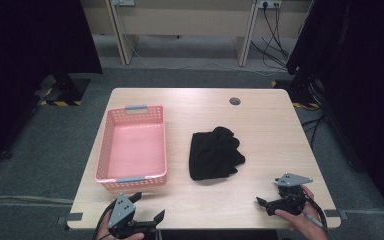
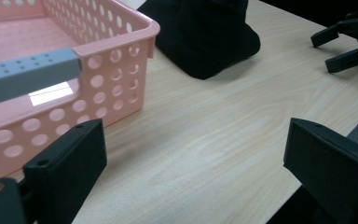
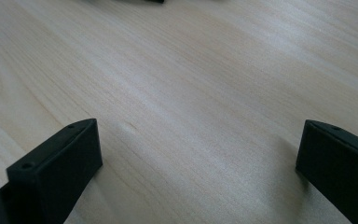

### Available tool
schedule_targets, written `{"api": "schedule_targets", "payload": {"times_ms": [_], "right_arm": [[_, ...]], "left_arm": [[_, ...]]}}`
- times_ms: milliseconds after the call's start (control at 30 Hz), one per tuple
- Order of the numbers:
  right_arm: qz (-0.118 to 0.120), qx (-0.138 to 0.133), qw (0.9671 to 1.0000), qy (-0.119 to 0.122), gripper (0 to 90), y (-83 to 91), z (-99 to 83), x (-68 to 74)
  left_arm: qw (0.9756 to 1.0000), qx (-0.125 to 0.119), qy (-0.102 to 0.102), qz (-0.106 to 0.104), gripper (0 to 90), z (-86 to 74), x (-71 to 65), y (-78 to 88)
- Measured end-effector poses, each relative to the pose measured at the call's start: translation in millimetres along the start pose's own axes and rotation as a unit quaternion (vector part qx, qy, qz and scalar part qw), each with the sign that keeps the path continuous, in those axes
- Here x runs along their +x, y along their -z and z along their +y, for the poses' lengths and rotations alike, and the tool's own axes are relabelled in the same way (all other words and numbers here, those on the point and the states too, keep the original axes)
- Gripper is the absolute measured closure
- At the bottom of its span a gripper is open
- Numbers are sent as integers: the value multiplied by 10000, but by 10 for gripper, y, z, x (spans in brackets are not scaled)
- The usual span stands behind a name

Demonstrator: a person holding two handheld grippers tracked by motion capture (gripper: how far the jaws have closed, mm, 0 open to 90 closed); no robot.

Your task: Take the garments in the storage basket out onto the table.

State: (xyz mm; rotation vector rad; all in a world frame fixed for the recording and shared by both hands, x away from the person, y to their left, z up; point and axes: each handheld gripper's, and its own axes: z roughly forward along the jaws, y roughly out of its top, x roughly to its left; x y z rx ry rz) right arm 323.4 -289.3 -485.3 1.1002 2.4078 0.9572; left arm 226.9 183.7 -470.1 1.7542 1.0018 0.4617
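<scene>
Both grippers — left gripper point(image 1: 148, 208), right gripper point(image 1: 263, 203) — hover spread and empty at the counter's point(image 1: 260, 125) near edge. High view shows the whole pink basket point(image 1: 105, 150) beside the black cloth point(image 1: 214, 152); right gripper view shows bare wood.

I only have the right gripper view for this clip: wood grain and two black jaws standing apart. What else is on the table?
Observer: A pink basket sits on the left half of the table, with nothing in it.
Operator: Anything else?
Observer: A crumpled black cloth lies near the middle, to the right of the basket and apart from it.
Operator: Where is the left gripper?
Observer: The left gripper is at the near edge just in front of the basket, jaws apart and empty.
Operator: And the right gripper relative to the cloth?
Observer: The right gripper is at the near right corner, well clear of the cloth, holding nothing.
</scene>
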Motion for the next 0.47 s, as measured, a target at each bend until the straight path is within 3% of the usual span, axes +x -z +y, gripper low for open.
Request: {"api": "schedule_targets", "payload": {"times_ms": [467], "right_arm": [[0, 0, 10000, 0, 2, 0, 0, 0]], "left_arm": [[10000, 29, 2, 32, 53, -26, 9, 2]]}}
